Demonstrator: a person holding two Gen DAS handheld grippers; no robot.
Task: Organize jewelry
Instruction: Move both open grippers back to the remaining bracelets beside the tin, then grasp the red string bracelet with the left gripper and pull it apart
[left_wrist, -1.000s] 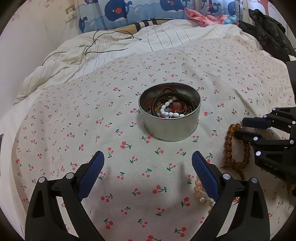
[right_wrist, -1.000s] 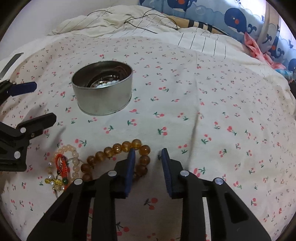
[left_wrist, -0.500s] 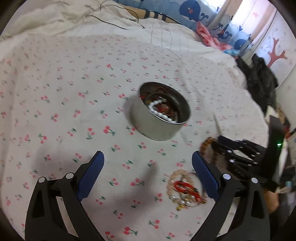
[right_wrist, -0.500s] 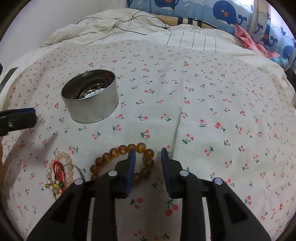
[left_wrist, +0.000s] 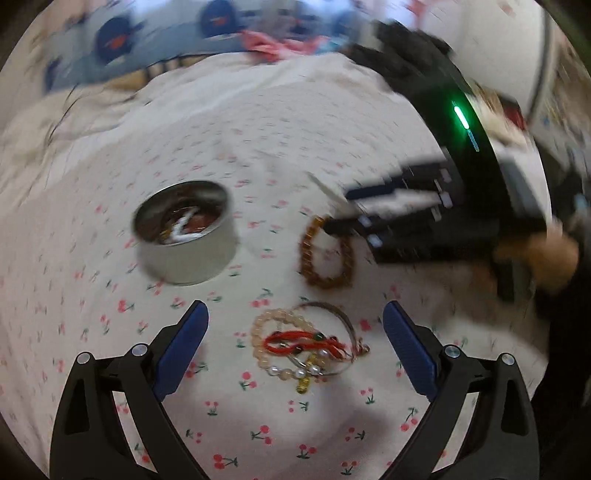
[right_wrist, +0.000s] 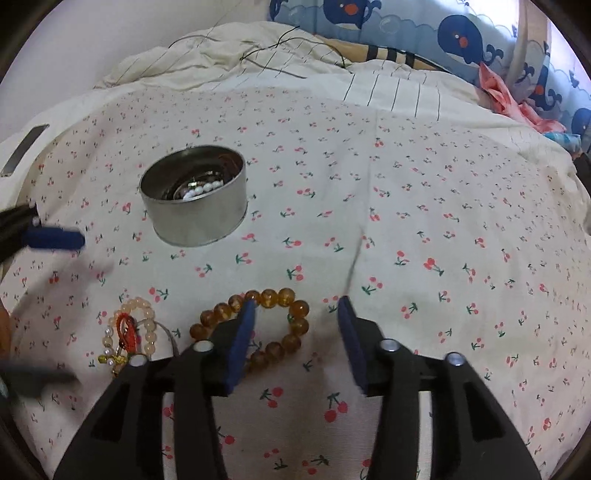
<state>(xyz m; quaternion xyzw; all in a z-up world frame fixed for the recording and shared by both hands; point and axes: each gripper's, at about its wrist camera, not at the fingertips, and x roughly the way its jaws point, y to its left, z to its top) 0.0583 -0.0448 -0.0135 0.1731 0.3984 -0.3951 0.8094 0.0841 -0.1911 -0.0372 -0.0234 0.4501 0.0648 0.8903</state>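
left tongs (left_wrist: 295, 325): spread wide, nothing in them, hovering right over the tangled pile of bracelets (left_wrist: 303, 345)
right tongs (right_wrist: 297, 306): open too, one pad over the amber bead bracelet (right_wrist: 284, 321)
metal tin (right_wrist: 194, 195): on the cherry-print bed sheet (right_wrist: 424, 221), already has beads in it, sits apart from the loose pieces

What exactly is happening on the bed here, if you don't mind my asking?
A person with two handheld grippers is sorting jewelry on a cherry-print sheet. The right gripper is open, one finger over the amber bead bracelet, nothing gripped yet. The left gripper is open above a tangle of pale beads and red cord. The metal tin already holds some pieces.
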